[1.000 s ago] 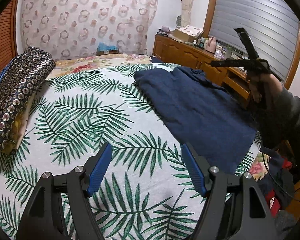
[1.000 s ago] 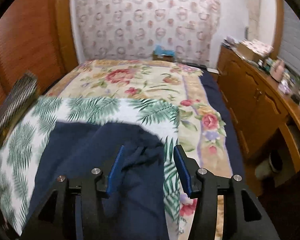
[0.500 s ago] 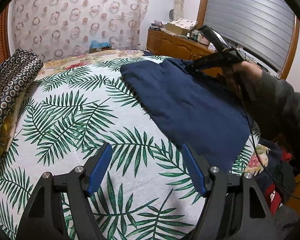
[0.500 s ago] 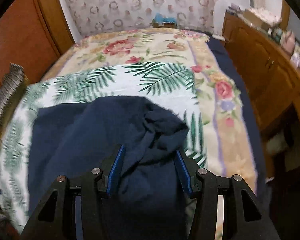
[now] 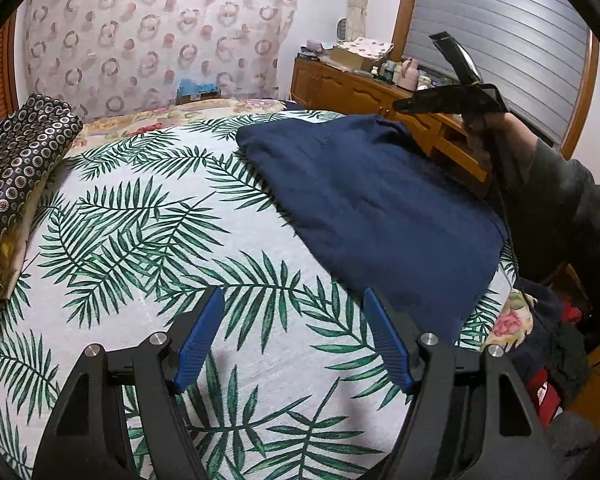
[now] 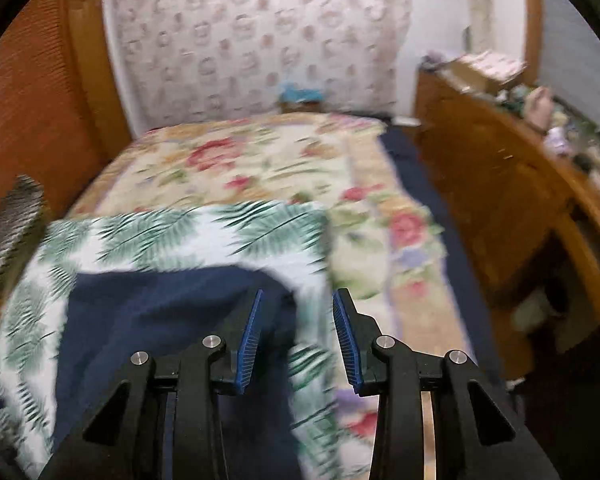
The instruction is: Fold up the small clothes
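Lying flat on the palm-leaf sheet (image 5: 140, 240), the navy garment (image 5: 372, 208) is seen folded into a broad slab toward the dresser side of the bed, its near corner reaching almost to the mattress edge. A wide stretch of bare sheet is left between the garment and the patterned bolster (image 5: 16, 176) at the far side from the dresser. Beyond the garment, the floral quilt (image 6: 268, 160) is exposed up to the curtained wall.

The left tool (image 5: 294, 340) is held low over the sheet, just short of the garment's near edge, with its blue pads spread wide and nothing between them. The right tool (image 6: 296, 336) is held above the garment's rumpled end nearest the dresser (image 6: 500, 200); its pads are parted and no cloth is pinched, the garment's edge being seen beneath the gap.

From the left wrist view the right tool (image 5: 404, 104) is shown raised clear of the cloth, gripped in a gloved hand (image 5: 496, 140), and a heap of dark and red clothing (image 5: 552, 344) is shown off the bed's near corner. Only the right wrist view, which is blurred, shows the narrow aisle between bed and dresser and the wooden panel (image 6: 32, 100) opposite the dresser.
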{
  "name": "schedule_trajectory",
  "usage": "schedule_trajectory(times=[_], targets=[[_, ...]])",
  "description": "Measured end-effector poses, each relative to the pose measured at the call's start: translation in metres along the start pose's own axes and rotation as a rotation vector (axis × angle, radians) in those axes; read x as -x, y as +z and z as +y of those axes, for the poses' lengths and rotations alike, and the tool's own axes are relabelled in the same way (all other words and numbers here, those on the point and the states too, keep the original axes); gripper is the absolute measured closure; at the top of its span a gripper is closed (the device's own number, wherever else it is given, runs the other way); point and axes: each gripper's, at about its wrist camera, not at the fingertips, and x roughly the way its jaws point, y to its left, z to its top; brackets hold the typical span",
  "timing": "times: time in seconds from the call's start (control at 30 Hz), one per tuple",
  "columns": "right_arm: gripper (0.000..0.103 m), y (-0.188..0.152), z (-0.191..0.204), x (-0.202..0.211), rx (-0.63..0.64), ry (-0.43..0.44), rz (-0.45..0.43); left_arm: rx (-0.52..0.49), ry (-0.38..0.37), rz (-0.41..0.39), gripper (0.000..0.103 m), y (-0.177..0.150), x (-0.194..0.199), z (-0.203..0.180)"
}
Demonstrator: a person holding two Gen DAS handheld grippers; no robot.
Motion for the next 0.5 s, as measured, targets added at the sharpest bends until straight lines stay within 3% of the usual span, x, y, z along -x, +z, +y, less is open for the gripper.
schedule_trajectory(times=[0.1,0.23,0.27,0.3,0.33,0.4,0.5], targets=[[0.066,-0.002,0.004,-0.014,-0.006,0.064,0.051,-0.006,-0.004,0.009,0.03,0.0,-0.004,-0.003],[0.066,0.005,-0.001,-0.048,-0.069,0.088,0.144,-0.012,-0.008,0.016,0.03,-0.001,-0.007,-0.007],[0.076,0.007,-0.001,-0.056,-0.069,0.083,0.156,-0.012,-0.01,0.017,0.03,-0.001,-0.008,-0.007],[0.094,0.009,-0.001,-0.059,-0.062,0.078,0.149,-0.015,-0.011,0.017,0.03,-0.001,-0.009,-0.008],[0.099,0.012,-0.003,-0.059,-0.052,0.074,0.128,-0.019,-0.012,0.017,0.03,-0.001,-0.01,-0.009],[0.099,0.019,-0.008,-0.051,-0.067,0.019,0.032,-0.019,-0.01,0.025,0.03,-0.003,-0.013,-0.009],[0.093,0.022,-0.016,-0.045,-0.065,-0.097,-0.002,-0.014,-0.026,0.034,0.03,-0.006,-0.017,-0.011]])
